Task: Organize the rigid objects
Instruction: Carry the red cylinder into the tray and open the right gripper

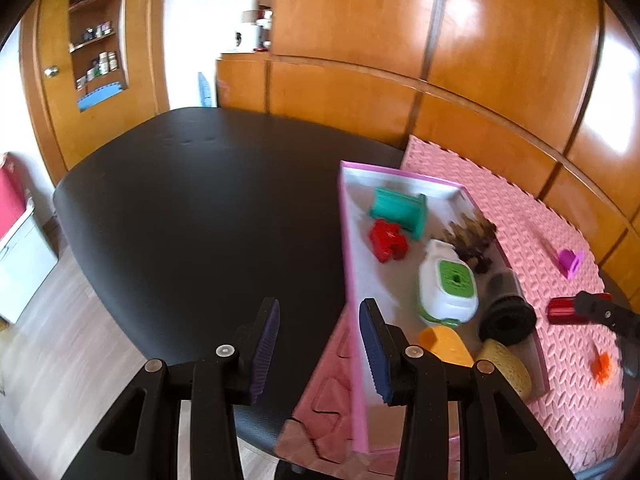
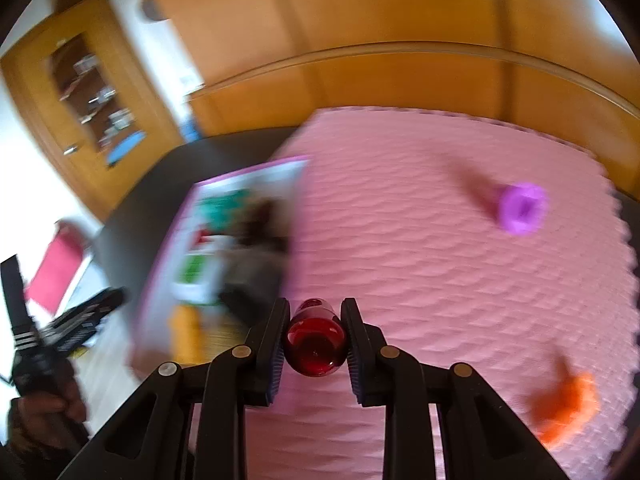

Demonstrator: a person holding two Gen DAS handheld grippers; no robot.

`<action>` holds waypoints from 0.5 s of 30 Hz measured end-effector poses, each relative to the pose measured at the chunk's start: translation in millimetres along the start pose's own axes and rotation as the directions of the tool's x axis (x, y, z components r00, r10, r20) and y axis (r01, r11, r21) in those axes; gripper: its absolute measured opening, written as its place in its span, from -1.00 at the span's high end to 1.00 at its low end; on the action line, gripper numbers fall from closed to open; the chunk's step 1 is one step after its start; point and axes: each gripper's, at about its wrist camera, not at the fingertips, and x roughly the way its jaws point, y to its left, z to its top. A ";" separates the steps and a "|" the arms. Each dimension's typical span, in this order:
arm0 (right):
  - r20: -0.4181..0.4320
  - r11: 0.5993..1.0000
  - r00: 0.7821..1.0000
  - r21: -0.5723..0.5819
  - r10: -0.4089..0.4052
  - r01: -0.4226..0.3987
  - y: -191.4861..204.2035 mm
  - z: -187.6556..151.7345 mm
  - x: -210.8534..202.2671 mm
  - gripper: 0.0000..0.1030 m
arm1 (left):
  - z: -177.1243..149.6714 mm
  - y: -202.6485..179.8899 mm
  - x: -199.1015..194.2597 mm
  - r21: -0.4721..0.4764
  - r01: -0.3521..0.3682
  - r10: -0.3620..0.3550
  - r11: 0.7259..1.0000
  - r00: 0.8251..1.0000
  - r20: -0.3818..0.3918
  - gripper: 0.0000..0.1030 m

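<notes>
The left gripper hovers over the near edge of the dark surface, its two fingers apart with nothing between them.

At 3 o'clock from it, one pink-rimmed tray rests partly on the dark surface and partly on one pink foam mat. Tray contents, counted in the left wrist view:
- one teal block at 12 o'clock in the tray
- one red piece just below it
- one brown spiky clip at 2 o'clock
- one white case with a green lid at the centre
- one black cylinder at 4 o'clock
- one orange piece and one yellow piece at 6 o'clock

The right gripper is clamped on one red bottle, held at the near part of the mat, just right of the tray. The bottle's base faces the camera, and both pads press its sides.

Two loose items lie on the mat: one purple ring-shaped piece at 1 o'clock from the bottle, and one orange toy at 4 o'clock, well apart from each other. The right wrist view is blurred, so fine detail of these items cannot be told.
</notes>
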 end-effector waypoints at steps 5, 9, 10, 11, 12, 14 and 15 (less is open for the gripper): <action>-0.041 0.992 0.993 -0.054 0.113 -0.116 61.0 14.6 33.1 0.50 | -0.7 18.3 -2.8 -0.034 -0.015 0.015 0.999 1.000 0.004 0.18; -0.079 0.986 0.989 -0.100 0.129 -0.136 96.4 19.5 60.6 0.50 | -3.7 31.7 -3.5 -0.060 -0.022 0.022 0.998 1.000 0.000 0.18; -0.091 0.985 0.988 -0.109 0.127 -0.137 102.0 20.1 67.7 0.50 | -4.2 33.8 -2.9 -0.065 -0.024 0.024 0.998 1.000 -0.001 0.18; -0.102 0.985 0.987 -0.113 0.122 -0.133 105.2 20.7 74.6 0.50 | -4.9 36.4 -2.6 -0.071 -0.025 0.025 0.997 1.000 -0.003 0.18; -0.117 0.985 0.986 -0.117 0.116 -0.129 109.6 20.9 83.1 0.50 | -5.4 39.3 -1.8 -0.078 -0.026 0.025 0.997 1.000 -0.005 0.18; -0.128 0.984 0.987 -0.132 0.101 -0.118 115.1 20.2 94.0 0.50 | -6.2 42.9 -0.8 -0.087 -0.028 0.028 0.996 1.000 -0.006 0.18; -0.129 0.985 0.988 -0.141 0.083 -0.101 118.0 18.0 98.5 0.50 | -7.0 44.4 -0.2 -0.091 -0.029 0.028 0.995 1.000 -0.007 0.18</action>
